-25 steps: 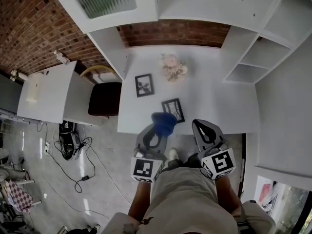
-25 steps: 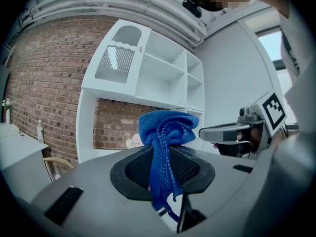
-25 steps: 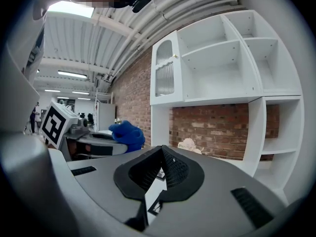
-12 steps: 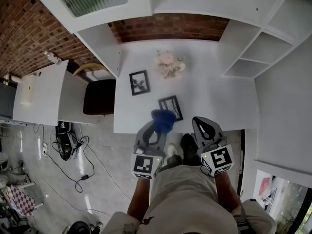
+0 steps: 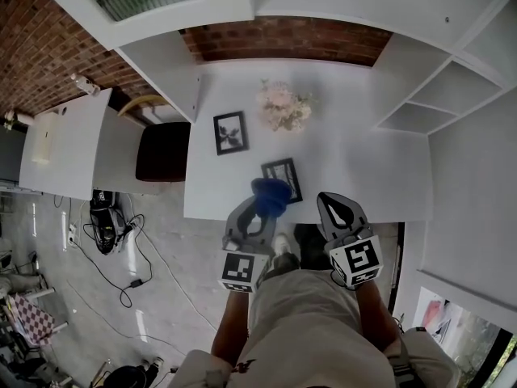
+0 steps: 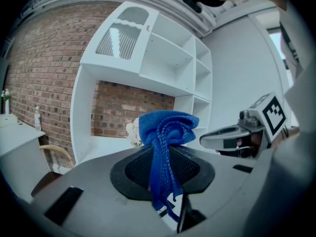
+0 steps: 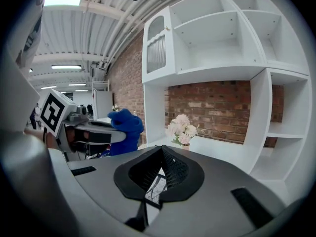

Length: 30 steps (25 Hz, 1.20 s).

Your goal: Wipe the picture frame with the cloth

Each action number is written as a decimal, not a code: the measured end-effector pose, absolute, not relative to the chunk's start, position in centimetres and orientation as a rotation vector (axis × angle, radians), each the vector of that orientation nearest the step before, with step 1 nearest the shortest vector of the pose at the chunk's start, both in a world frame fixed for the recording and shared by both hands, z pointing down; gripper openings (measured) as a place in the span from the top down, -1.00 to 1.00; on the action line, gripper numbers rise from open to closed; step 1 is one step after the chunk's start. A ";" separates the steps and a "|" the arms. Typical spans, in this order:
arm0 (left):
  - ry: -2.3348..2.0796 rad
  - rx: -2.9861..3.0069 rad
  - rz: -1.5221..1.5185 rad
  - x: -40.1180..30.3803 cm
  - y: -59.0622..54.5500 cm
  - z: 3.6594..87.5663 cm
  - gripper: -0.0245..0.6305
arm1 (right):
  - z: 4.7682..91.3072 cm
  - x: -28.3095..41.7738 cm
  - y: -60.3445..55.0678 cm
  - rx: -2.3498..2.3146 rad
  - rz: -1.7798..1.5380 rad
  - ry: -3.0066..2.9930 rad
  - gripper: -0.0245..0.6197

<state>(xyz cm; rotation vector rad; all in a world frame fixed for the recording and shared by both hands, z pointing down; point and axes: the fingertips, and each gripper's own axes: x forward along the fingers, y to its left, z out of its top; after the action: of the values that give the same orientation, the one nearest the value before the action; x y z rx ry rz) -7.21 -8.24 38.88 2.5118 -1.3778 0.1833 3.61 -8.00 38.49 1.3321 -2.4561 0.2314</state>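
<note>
Two black picture frames are on the white desk (image 5: 355, 160): one (image 5: 282, 179) near the front edge, another (image 5: 230, 132) farther back left. My left gripper (image 5: 262, 207) is shut on a blue cloth (image 5: 271, 196), which bunches above the jaws (image 6: 166, 132) and hangs just left of the near frame, over the desk's front edge. My right gripper (image 5: 329, 200) hovers at the front edge right of that frame, jaws together with nothing in them. In the right gripper view, the near frame (image 7: 156, 187) shows through the slit under the jaws, and the cloth (image 7: 125, 130) is at the left.
A vase of pale flowers (image 5: 283, 106) stands at the back middle of the desk. White shelving (image 5: 440, 95) rises on the right and behind. A dark chair (image 5: 164, 151) and a white side table (image 5: 65, 144) are to the left, with cables (image 5: 113, 225) on the floor.
Both grippers have edged slightly forward towards the desk's front edge. The cloth stays clamped in the left gripper, and the frames have not moved.
</note>
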 end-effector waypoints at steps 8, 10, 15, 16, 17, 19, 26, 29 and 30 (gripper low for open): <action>-1.374 2.448 0.228 -6.5 -9.4 41.6 0.63 | 41.0 3.9 -9.5 1.262 0.286 -2.448 0.93; -1.368 2.434 0.242 -6.2 -9.5 42.4 0.63 | 41.8 3.9 -9.8 1.244 0.297 -2.441 0.93; -1.337 2.398 0.285 -5.5 -9.6 44.7 0.63 | 44.0 4.3 -10.2 1.215 0.346 -2.414 0.93; -1.331 2.392 0.292 -5.4 -9.6 45.1 0.63 | 44.4 4.4 -10.4 1.211 0.356 -2.407 0.93; -1.329 2.387 0.296 -5.3 -9.7 45.3 0.63 | 44.8 4.4 -10.4 1.207 0.366 -2.401 0.93; -1.325 2.380 0.302 -5.1 -9.8 45.7 0.63 | 45.6 4.5 -10.5 1.200 0.381 -2.392 0.93; -1.285 2.356 0.328 -4.4 -9.8 47.8 0.63 | 48.2 4.4 -10.7 1.171 0.415 -2.364 0.93; -1.266 2.342 0.334 -4.0 -10.0 48.6 0.63 | 49.7 4.3 -10.8 1.158 0.430 -2.347 0.93; -1.261 2.338 0.338 -4.0 -10.0 48.9 0.63 | 50.2 4.3 -10.7 1.151 0.439 -2.342 0.93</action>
<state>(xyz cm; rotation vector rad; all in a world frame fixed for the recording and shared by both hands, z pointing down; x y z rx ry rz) -3.97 -10.00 48.94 2.3378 -1.2606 0.3375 4.25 -10.74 50.18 1.1514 -2.3419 0.4389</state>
